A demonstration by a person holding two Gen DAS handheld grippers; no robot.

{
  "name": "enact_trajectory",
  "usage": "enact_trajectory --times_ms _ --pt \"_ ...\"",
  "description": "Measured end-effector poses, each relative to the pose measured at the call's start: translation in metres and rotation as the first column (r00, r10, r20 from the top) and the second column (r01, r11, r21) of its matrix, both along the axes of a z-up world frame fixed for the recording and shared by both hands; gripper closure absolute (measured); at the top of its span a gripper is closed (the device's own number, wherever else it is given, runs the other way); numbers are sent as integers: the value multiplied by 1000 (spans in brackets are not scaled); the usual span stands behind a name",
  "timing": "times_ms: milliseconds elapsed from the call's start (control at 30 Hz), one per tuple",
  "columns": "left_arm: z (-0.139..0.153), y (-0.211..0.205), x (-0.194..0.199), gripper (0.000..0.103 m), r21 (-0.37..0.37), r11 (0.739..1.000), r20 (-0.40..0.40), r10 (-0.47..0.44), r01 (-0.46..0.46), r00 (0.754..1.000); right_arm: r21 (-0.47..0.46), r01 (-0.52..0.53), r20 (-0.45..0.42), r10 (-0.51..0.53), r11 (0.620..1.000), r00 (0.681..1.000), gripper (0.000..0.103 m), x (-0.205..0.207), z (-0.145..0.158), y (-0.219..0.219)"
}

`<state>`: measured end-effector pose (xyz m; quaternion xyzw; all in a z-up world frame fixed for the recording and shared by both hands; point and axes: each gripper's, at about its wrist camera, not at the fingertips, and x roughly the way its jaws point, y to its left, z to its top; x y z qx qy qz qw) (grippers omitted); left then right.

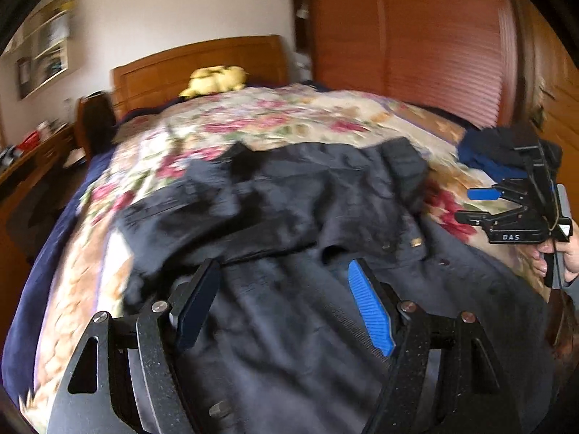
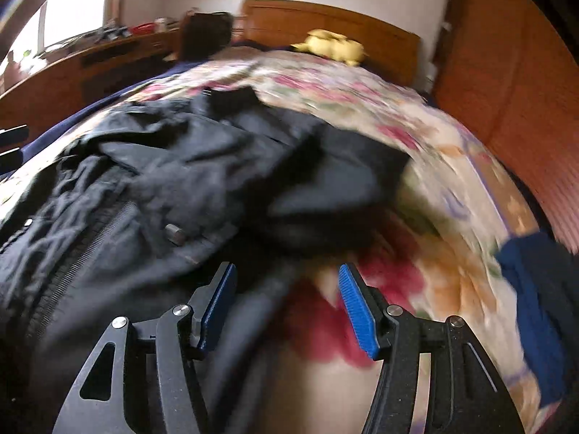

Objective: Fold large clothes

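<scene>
A large dark navy jacket (image 1: 289,209) lies crumpled on the floral bedspread (image 1: 253,123). Its zipper and snaps show in the right wrist view (image 2: 152,181). My left gripper (image 1: 286,271) is open and empty, hovering over the jacket's near part. My right gripper (image 2: 287,278) is open and empty, over the jacket's right edge and the bedspread (image 2: 416,188). The right gripper also shows at the far right of the left wrist view (image 1: 474,204), held in a hand, jaws apart.
A blue garment pile (image 1: 499,155) lies at the bed's right edge, also in the right wrist view (image 2: 535,307). A yellow plush toy (image 1: 217,79) sits by the wooden headboard (image 1: 195,65). A wooden wardrobe (image 1: 416,29) stands right, a desk (image 2: 90,58) left.
</scene>
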<state>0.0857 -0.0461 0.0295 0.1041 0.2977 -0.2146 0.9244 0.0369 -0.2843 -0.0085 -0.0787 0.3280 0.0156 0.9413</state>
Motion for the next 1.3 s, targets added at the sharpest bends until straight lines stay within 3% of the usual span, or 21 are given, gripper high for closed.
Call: enact_trajectory --times_ms 367,833,1000,1067,1133,1200,1300 --pt "-34 -111 26 29 83 982 -105 -161 170 981 95 56 35 -60 994 998 42 -19 -28 -19" --pt "-81 -164 43 29 210 951 -184 -190 227 964 153 53 104 -69 987 992 42 -39 -46 -36" --pt "-81 -175 40 54 246 936 -160 -218 253 963 201 50 113 -74 978 991 42 -42 -49 -44" --pt "-81 -177 39 76 247 928 -171 -243 281 955 206 51 110 -75 977 991 42 -42 -51 -45" --pt "-80 -180 37 89 254 919 -186 -260 302 948 204 50 106 -73 978 992 42 -42 -52 -44" --pt "-72 -180 33 97 272 918 -161 -252 288 954 202 50 106 -73 978 992 42 -42 -51 -43" --pt "-54 -168 34 97 272 927 -116 -234 257 965 201 52 103 -73 978 992 42 -42 -51 -43"
